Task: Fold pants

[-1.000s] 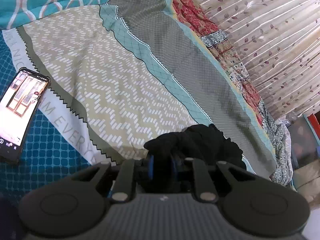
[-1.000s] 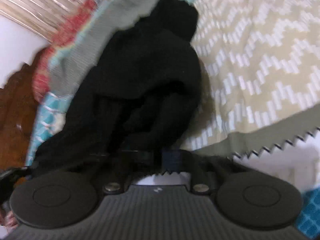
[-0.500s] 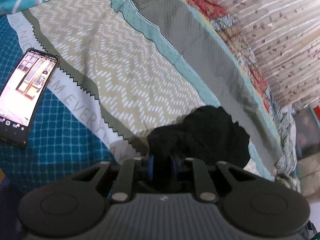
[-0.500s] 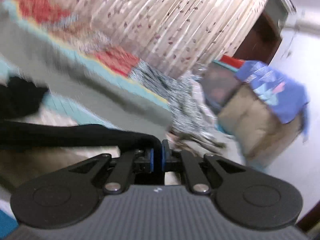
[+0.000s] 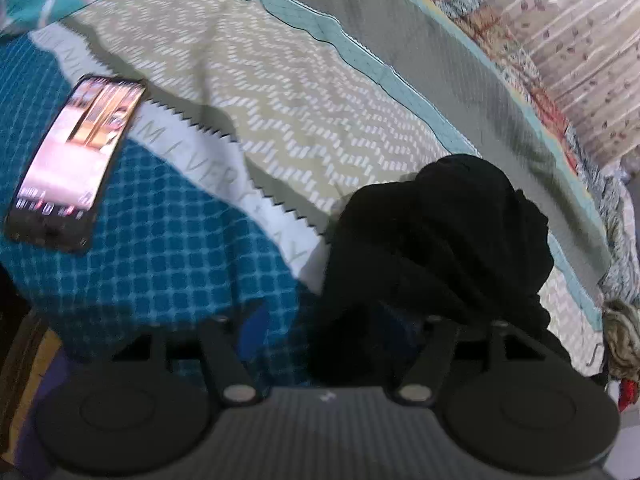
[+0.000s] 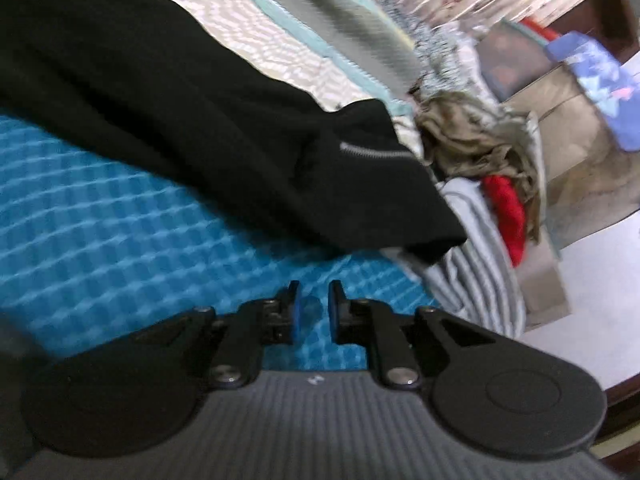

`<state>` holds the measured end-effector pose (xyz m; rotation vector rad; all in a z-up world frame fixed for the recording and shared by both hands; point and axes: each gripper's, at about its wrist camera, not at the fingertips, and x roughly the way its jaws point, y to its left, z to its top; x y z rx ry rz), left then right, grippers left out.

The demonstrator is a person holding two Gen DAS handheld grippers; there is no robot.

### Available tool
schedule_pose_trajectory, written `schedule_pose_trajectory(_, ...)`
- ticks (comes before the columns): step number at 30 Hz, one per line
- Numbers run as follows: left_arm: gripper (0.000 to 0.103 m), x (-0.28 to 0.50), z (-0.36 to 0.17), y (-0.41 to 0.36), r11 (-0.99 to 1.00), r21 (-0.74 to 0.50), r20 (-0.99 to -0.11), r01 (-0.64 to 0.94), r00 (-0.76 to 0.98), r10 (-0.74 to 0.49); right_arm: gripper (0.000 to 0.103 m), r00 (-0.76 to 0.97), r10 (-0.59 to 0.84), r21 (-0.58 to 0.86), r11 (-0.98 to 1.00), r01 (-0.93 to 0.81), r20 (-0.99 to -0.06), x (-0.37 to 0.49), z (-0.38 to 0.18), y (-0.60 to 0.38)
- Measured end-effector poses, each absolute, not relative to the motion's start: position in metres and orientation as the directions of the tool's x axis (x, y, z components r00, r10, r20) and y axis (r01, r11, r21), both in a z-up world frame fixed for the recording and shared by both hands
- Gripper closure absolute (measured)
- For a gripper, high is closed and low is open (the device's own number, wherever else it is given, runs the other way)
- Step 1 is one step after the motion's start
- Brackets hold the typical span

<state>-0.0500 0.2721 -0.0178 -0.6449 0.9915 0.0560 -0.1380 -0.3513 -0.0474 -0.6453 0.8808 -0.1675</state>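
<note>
The black pants (image 5: 440,240) lie bunched on the patterned bedspread (image 5: 280,100). In the left wrist view my left gripper (image 5: 336,320) is open, its fingers spread wide, and the black cloth lies between and over them. In the right wrist view the pants (image 6: 160,100) stretch across the blue checked part of the bed, with a zipper (image 6: 376,152) near their right end. My right gripper (image 6: 312,308) is open and empty, just in front of the cloth's near edge.
A lit phone (image 5: 76,156) lies on the bed at the left. A pile of clothes (image 6: 480,152), with red cloth (image 6: 504,208), sits at the bed's right edge. A cardboard box (image 6: 580,128) stands on the floor. A curtain (image 5: 580,40) hangs behind.
Both grippers have opened and let go of the black pants. The pants now lie on the bed. The right gripper swung down toward the bed.
</note>
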Motion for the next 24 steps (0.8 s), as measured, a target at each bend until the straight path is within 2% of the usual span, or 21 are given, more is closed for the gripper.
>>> schedule_pose_trajectory(1,0.023,-0.055,-0.02,0.273,0.805,-0.492,-0.786,-0.331,0.566,-0.248,0.087,0.634,-0.35,-0.542,0.83,-0.131,-0.69,-0.14,-0.043,-0.356)
schedule_pose_trajectory(3,0.006,-0.064,-0.029,0.272,0.772,-0.536,-0.772,-0.342,0.568,-0.284,0.087,0.647,-0.254,-0.435,0.891,-0.134,-0.719,-0.141,-0.019,-0.355)
schedule_pose_trajectory(5,0.006,-0.069,-0.039,0.266,0.737,-0.587,-0.748,-0.335,0.573,-0.335,0.087,0.681,-0.174,-0.349,0.928,-0.128,-0.711,-0.133,0.003,-0.345)
schedule_pose_trajectory(8,0.005,-0.067,-0.042,0.256,0.733,-0.593,-0.734,-0.333,0.598,-0.322,0.087,0.719,-0.046,-0.217,0.965,-0.148,-0.693,-0.114,0.013,-0.315)
schedule_pose_trajectory(9,0.012,-0.066,-0.042,0.252,0.731,-0.599,-0.728,-0.327,0.601,-0.329,0.086,0.724,0.0,-0.17,0.972,-0.161,-0.69,-0.107,0.013,-0.303)
schedule_pose_trajectory(10,0.036,-0.063,-0.041,0.247,0.739,-0.596,-0.729,-0.315,0.597,-0.334,0.086,0.723,0.038,-0.131,0.975,-0.177,-0.689,-0.097,0.012,-0.291)
schedule_pose_trajectory(11,0.052,-0.061,-0.039,0.242,0.751,-0.59,-0.732,-0.294,0.587,-0.345,0.086,0.719,0.071,-0.1,0.976,-0.193,-0.691,-0.086,0.009,-0.277)
schedule_pose_trajectory(13,0.081,-0.059,-0.039,0.237,0.783,-0.554,-0.76,-0.283,0.556,-0.337,0.085,0.709,0.115,-0.057,0.975,-0.215,-0.696,-0.064,0.002,-0.256)
schedule_pose_trajectory(14,0.088,-0.061,-0.037,0.236,0.798,-0.537,-0.772,-0.274,0.541,-0.334,0.085,0.696,0.141,-0.027,0.974,-0.225,-0.704,-0.053,-0.003,-0.244)
schedule_pose_trajectory(16,0.088,-0.071,-0.029,0.238,0.822,-0.512,-0.786,-0.25,0.522,-0.331,0.085,0.635,0.178,0.027,0.971,-0.239,-0.751,-0.028,-0.015,-0.24)
schedule_pose_trajectory(18,0.086,-0.089,-0.016,0.247,0.848,-0.487,-0.787,-0.209,0.526,-0.323,0.085,0.525,0.161,0.014,0.962,-0.272,-0.836,-0.017,-0.034,-0.231)
schedule_pose_trajectory(20,0.071,-0.103,-0.012,0.254,0.858,-0.476,-0.802,-0.195,0.496,-0.333,0.085,0.507,0.161,-0.012,0.947,-0.322,-0.847,-0.018,-0.035,-0.23)
schedule_pose_trajectory(23,0.059,-0.115,0.008,0.263,0.92,-0.336,-0.836,-0.203,0.514,-0.193,0.084,0.49,0.203,0.044,0.948,-0.316,-0.848,-0.012,-0.014,-0.239)
schedule_pose_trajectory(24,0.049,-0.114,0.019,0.271,0.924,-0.32,-0.818,-0.21,0.553,-0.157,0.083,0.508,0.215,0.055,0.949,-0.31,-0.834,-0.009,-0.005,-0.24)
